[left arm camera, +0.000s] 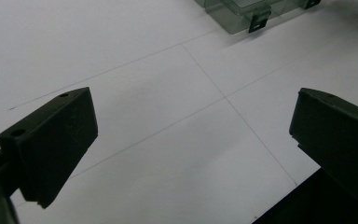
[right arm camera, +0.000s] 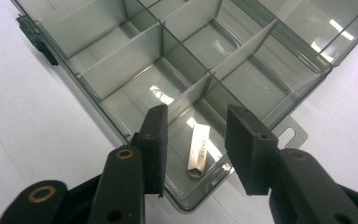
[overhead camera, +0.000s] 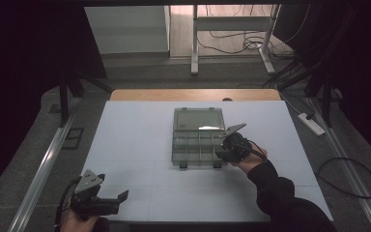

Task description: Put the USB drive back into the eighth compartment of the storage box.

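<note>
Right claw hangs released over the clear compartment box, a small metal clip lying in the corner cell beneath it: seemingly dropped, or awaiting pickup. Left claw idles wide open above the white table, well apart.

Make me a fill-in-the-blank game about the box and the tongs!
1. The lid of the clear plastic box is ____.
2. The small metal piece lies ____ a compartment of the box.
3. The right tongs are above the metal piece with their jaws ____.
4. The left tongs hold ____.

Missing words: open; inside; open; nothing
</note>
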Tool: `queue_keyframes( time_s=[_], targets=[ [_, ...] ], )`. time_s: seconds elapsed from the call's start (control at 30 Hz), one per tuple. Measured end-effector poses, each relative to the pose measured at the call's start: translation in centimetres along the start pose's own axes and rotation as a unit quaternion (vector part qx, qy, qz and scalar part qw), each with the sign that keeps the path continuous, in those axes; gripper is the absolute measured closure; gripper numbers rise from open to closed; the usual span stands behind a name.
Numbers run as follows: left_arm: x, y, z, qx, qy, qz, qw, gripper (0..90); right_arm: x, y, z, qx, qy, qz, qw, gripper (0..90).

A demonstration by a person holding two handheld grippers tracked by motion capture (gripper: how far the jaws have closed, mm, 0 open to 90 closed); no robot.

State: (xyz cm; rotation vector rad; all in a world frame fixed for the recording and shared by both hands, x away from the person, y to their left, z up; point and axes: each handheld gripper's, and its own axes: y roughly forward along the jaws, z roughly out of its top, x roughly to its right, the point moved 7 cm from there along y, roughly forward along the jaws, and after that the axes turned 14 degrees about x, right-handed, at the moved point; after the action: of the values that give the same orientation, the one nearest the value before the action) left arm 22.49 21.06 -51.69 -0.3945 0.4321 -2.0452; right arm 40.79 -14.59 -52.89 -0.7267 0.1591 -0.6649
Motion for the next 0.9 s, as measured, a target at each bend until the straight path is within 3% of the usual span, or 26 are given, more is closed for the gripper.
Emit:
queue_keyframes(
  time_s=[0.9],
  targets=[
    [-0.02, 0.02, 0.0, -0.001, 0.0, 0.001, 1.0, 0.9, -0.47, -0.56, 0.32, 0.012, 0.01, 0.017, 0.9997, 36.3]
  ],
)
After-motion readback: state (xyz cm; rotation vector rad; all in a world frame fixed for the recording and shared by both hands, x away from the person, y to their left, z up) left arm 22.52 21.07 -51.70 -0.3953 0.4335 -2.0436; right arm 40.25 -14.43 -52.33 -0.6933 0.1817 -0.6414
